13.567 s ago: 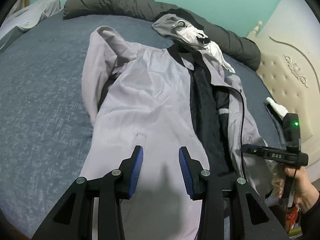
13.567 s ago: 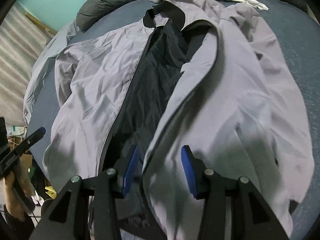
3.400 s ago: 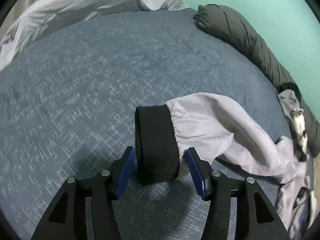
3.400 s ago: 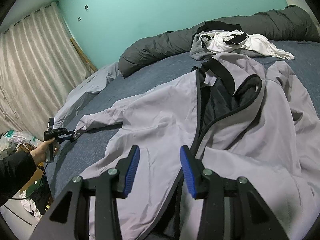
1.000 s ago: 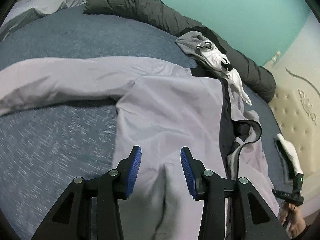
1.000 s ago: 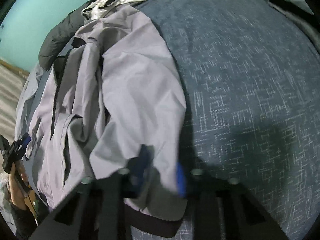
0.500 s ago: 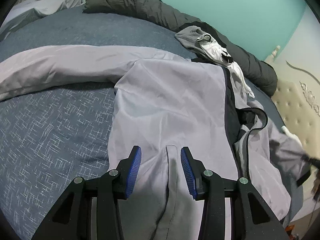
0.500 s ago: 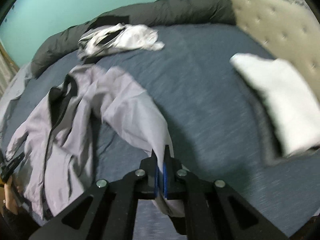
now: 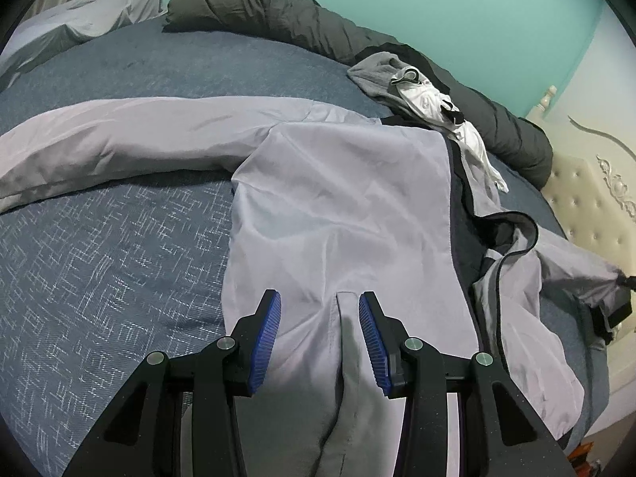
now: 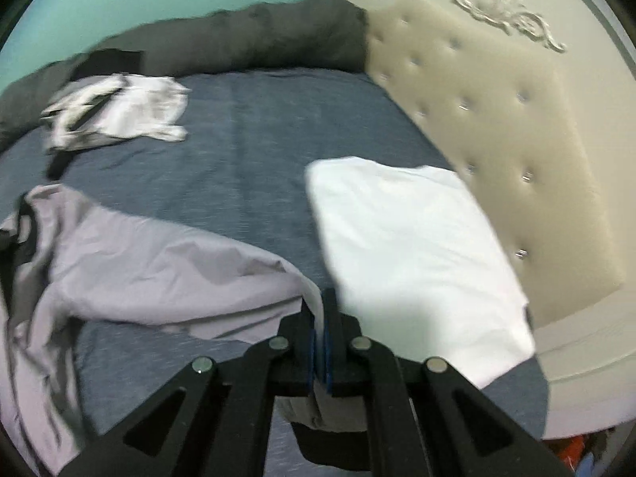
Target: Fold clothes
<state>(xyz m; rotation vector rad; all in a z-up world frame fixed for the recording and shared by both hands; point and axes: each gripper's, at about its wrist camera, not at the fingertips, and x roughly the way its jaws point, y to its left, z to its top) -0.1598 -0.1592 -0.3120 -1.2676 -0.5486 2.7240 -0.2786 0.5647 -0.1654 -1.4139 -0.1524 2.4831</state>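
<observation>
On the bed (image 9: 119, 246), jacket (image 9: 346, 214) runs 12–6; right gripper (image 10: 320, 342) pinches the sleeve (image 10: 167, 274) at 3, left gripper (image 9: 320, 338) gapes empty.

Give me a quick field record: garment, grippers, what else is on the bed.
garment: grey jacket, front open, spread on bed
left sleeve: laid out flat
right sleeve: pulled out sideways
left gripper: open, over jacket hem
right gripper: shut on right sleeve
other: clothes pile, white pillow, dark duvet
</observation>
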